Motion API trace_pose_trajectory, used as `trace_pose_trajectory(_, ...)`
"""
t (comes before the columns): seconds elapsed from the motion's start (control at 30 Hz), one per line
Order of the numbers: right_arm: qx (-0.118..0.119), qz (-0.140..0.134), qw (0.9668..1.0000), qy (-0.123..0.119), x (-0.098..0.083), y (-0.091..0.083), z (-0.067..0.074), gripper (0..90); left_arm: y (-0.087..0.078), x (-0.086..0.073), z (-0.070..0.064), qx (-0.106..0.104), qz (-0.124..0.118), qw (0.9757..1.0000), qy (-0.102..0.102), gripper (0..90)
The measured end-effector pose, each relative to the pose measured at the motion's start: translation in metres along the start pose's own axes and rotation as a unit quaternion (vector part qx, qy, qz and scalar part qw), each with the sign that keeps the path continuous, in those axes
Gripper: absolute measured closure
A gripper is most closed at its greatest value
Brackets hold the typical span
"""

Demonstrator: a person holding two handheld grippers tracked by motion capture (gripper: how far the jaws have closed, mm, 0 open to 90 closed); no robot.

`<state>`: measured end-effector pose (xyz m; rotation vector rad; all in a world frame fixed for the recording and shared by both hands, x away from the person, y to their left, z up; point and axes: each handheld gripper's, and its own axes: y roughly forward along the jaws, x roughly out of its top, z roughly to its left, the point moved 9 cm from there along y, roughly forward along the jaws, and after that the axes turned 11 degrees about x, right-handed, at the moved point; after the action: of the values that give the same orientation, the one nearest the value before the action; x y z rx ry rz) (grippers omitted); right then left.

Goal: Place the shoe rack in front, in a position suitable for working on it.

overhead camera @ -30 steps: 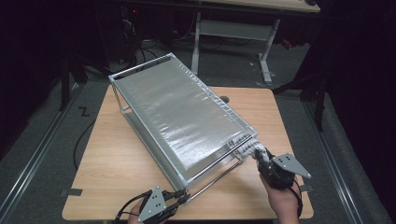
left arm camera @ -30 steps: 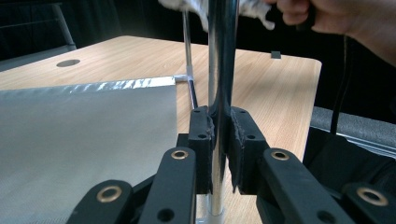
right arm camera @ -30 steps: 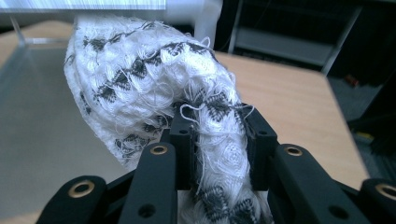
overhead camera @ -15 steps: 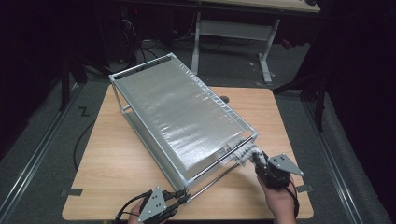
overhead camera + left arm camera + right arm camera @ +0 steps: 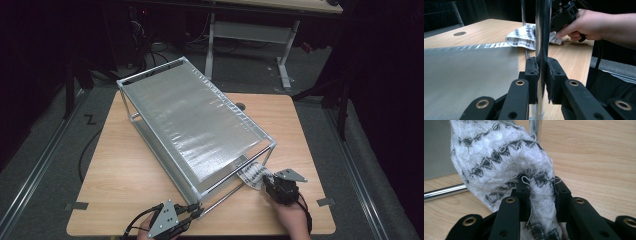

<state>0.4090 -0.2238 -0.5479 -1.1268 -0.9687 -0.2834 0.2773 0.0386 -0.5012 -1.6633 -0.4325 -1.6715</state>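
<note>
1. Jaws of the left gripper (image 5: 541,75) are clamped tight on a chrome post (image 5: 542,30) at the near corner of the rack (image 5: 200,130); in my judgement this steadies the rack while the other hand works
2. Jaws of the right gripper (image 5: 541,195) have just been closing and pinch a fold of cloth (image 5: 506,157), which bunches up between the pads
3. From above, the right gripper (image 5: 272,186) sits low over the worktop (image 5: 125,170) just beside the rack's near right corner, the cloth (image 5: 254,175) spread in front of it toward the rack's lower rails
4. The grip on one fold only looks meant to let the rest of the cloth trail free, perhaps so it can be drawn out flat or laid onto the rack
5. The cloth is white with rows of dark zigzag pattern, loosely woven and fuzzy, with stray threads at the edges; it lies crumpled, partly on the worktop and touching a chrome rail (image 5: 444,192)
6. The rack is a metal frame with a silvery mesh shelf on top, set diagonally across the wooden worktop
7. The left gripper view also shows the cloth (image 5: 524,36) beyond the post, with the person's right hand (image 5: 586,25) beside it
</note>
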Motion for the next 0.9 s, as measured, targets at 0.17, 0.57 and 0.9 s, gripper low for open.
trace_pose_trajectory(0.17, 0.003, -0.001, 1.0, -0.009, 0.0, -0.001, 0.001, 71.5, 0.0, 0.0, 0.0, 0.0, 0.0, 1.0, 0.0, 80.3)
trace_pose_trajectory(0.57, -0.039, 0.005, 0.999, -0.021, -0.011, -0.021, -0.021, 71.2, 0.003, 0.001, 0.0, -0.003, 0.002, 1.0, 0.008, 80.0)
trace_pose_trajectory(0.9, -0.11, -0.029, 0.9934, 0.017, -0.01, -0.048, -0.062, 71.4, 0.004, 0.001, 0.002, 0.001, 0.003, 1.0, 0.006, 80.1)
